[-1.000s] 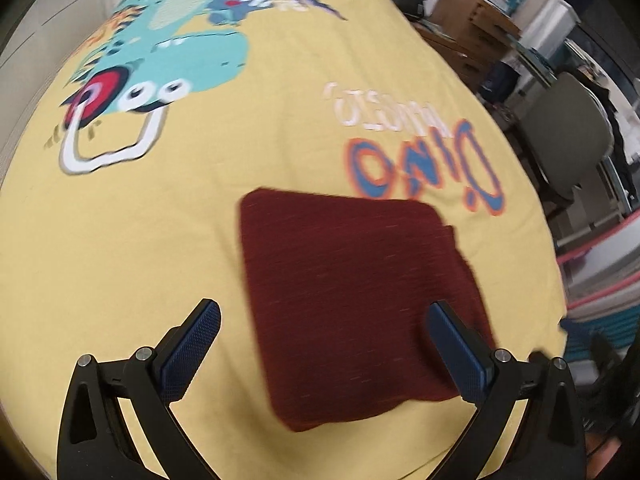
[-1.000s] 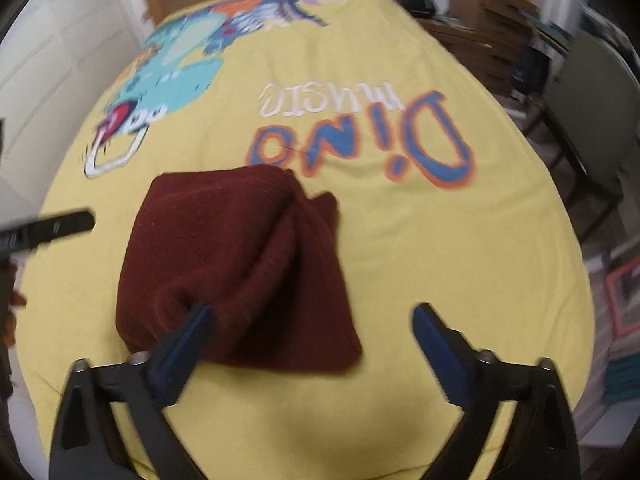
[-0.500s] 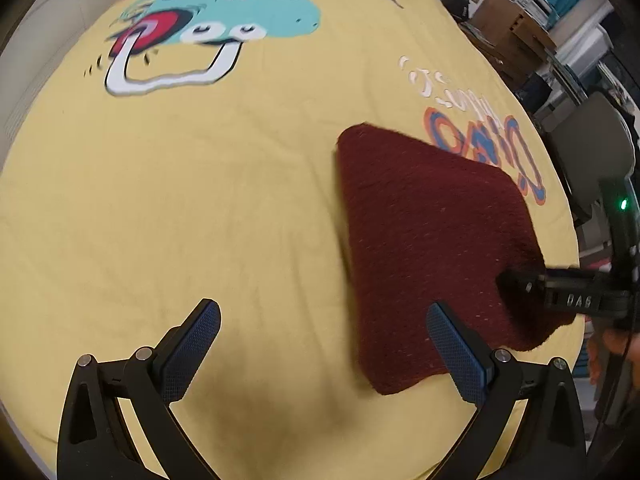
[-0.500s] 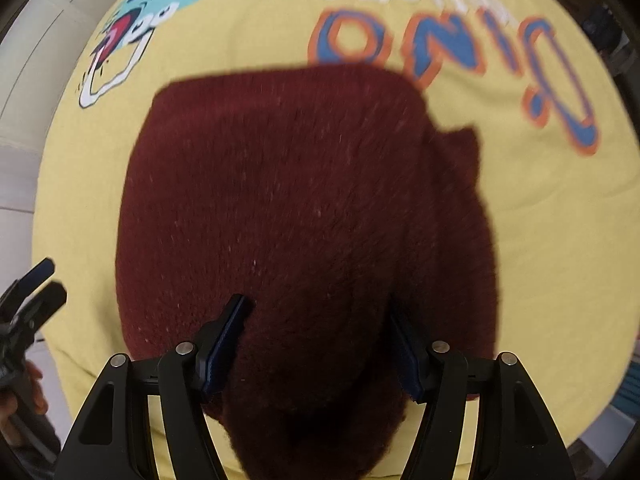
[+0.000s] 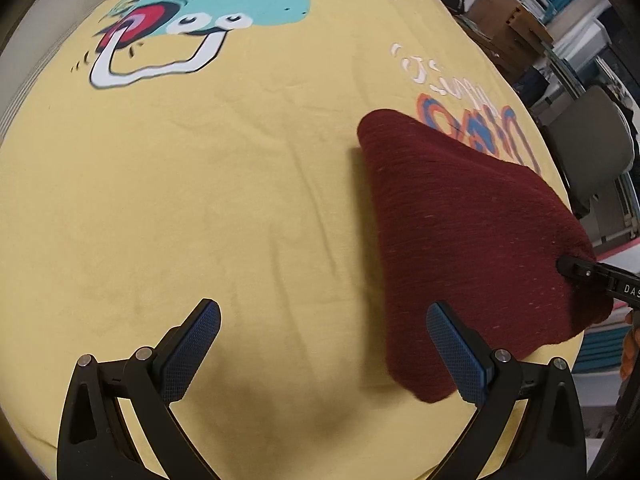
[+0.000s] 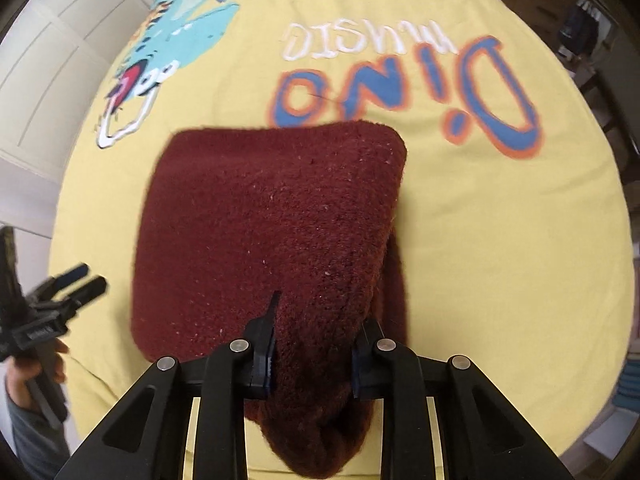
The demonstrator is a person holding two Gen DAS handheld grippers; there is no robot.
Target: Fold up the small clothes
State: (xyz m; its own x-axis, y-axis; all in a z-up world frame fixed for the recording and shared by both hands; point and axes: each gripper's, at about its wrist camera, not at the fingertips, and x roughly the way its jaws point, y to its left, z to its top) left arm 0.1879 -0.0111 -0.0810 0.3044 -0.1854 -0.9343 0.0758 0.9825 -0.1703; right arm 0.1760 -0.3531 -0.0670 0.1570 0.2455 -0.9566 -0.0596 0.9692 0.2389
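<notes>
A folded dark red knitted garment (image 6: 272,232) lies on a yellow dinosaur-print cover (image 6: 500,220). My right gripper (image 6: 314,344) is shut on the garment's near edge, with thick cloth bunched between its pads and the near part lifted. In the left wrist view the garment (image 5: 472,232) is to the right, and the right gripper's black tip (image 5: 580,272) holds its right end. My left gripper (image 5: 320,344) is open and empty above bare cover, left of the garment. It also shows at the left edge of the right wrist view (image 6: 76,284).
The cover (image 5: 200,200) has a teal dinosaur print (image 5: 224,4) at the back and "Dino music" lettering (image 6: 404,80) behind the garment. Cardboard boxes (image 5: 508,20) and a grey chair (image 5: 592,148) stand past the right edge. White panelled doors (image 6: 52,64) are on the left.
My right gripper came down on the garment's near edge, closed on it and lifted it a little. My left gripper drew away to the left, staying open.
</notes>
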